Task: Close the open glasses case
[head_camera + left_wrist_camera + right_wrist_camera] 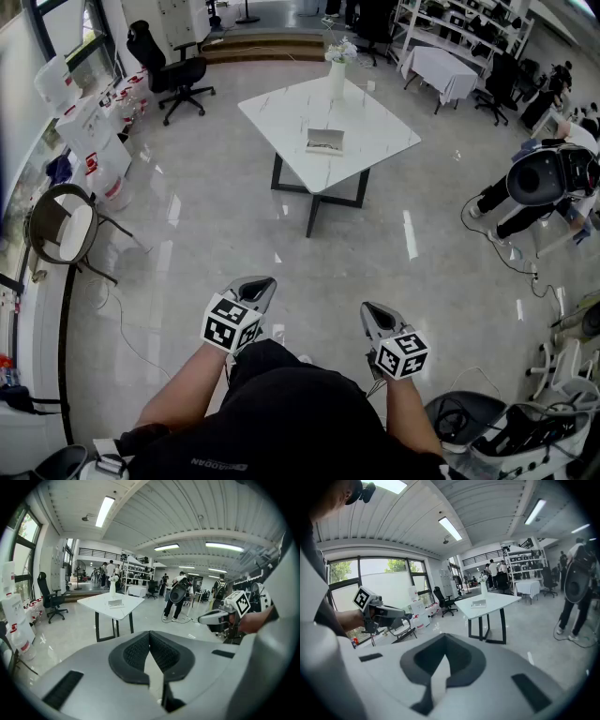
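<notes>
**A:** Big things first. What's the ground?

**B:** Pale glossy floor (pixel 187 244) fills most of the head view. A white bench (pixel 281 108) on a dark frame sits upper centre, well apart from the person. A vase (pixel 337 77) with flowers stands at its far edge.

**A:** And the arms?

**B:** Both forearms (pixel 183 389) come out from the bottom of the frame, low and roughly parallel, over bare floor. Left gripper (pixel 261 282) is lower centre-left, right gripper (pixel 369 310) lower centre-right. Both point up-frame toward the bench, and each shows at the edge of the other's view.

**A:** Fingers?

**B:** On the left gripper the dark fingers (pixel 136 653) are pressed together at the tips with nothing between them. The right gripper view shows the same: tips meeting, empty.

**A:** The task's thing?

**B:** The glasses case (pixel 325 142) lies open near the middle of the bench, nearer than the vase. It is small in every view. I cannot tell the hinge side or whether it holds glasses.

**A:** How will it handle?

**B:** My guess is light, with a stiff shell and a sprung or snap lid. On that smooth top it would likely skid if pushed from one side only. I'd steady the base with one gripper and press the lid's free edge down with the other. It needs a push rather than a pinch, so the fingers can work as they are. Nothing has started yet; the approach comes first.
</notes>
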`<state>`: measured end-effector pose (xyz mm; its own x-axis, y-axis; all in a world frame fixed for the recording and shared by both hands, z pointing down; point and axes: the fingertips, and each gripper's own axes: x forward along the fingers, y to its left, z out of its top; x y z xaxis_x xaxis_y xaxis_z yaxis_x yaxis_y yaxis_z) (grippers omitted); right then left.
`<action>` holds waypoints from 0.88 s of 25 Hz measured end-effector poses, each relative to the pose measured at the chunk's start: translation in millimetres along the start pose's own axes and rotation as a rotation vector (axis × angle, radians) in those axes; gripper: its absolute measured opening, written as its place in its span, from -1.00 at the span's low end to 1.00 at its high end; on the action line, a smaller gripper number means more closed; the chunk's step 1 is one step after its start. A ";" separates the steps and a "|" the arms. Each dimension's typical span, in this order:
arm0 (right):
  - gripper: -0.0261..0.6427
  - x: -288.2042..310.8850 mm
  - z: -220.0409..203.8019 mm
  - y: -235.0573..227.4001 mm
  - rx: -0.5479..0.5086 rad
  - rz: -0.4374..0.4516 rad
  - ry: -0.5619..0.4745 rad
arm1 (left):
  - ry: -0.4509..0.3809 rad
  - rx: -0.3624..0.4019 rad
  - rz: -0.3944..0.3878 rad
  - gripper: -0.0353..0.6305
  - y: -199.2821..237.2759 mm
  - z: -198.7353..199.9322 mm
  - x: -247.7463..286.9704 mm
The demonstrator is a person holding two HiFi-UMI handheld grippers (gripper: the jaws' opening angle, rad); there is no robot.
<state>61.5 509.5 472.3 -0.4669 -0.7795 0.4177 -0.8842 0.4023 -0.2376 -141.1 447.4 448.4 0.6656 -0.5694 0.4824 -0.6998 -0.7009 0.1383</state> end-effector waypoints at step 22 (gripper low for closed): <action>-0.92 -2.7 3.7 -9.7 0.051 0.034 -0.038 | 0.009 -0.014 -0.003 -0.88 -9.1 1.5 12.4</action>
<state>71.4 506.0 470.3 -0.4948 -0.7840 0.3749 -0.8653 0.4044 -0.2963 -126.1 446.1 451.8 0.6653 -0.5638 0.4894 -0.7017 -0.6962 0.1518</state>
